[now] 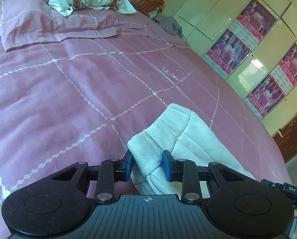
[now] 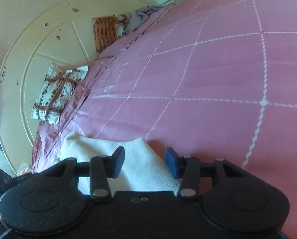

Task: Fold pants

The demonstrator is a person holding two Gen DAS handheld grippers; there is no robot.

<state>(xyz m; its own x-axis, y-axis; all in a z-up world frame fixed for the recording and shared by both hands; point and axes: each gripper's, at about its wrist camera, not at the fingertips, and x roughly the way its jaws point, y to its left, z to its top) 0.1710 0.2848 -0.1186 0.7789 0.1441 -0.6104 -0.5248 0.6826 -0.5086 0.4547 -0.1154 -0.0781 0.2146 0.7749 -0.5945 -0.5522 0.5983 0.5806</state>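
pants [image 1: 168,139]: white, bunched on the pink bedspread [image 1: 68,89], looks barely started
left gripper [image 1: 147,166]: jaws pinching a fabric fold
right gripper [image 2: 145,163]: jaws wide, nothing gripped
left: pretty much all folds

pants [image 1: 168,139] lower part behind gripper [image 1: 147,166]

A bed [image 1: 68,91] with a pink cover carries white pants [image 1: 168,131], pillows [image 1: 39,23] and grey cloth [image 1: 170,25].
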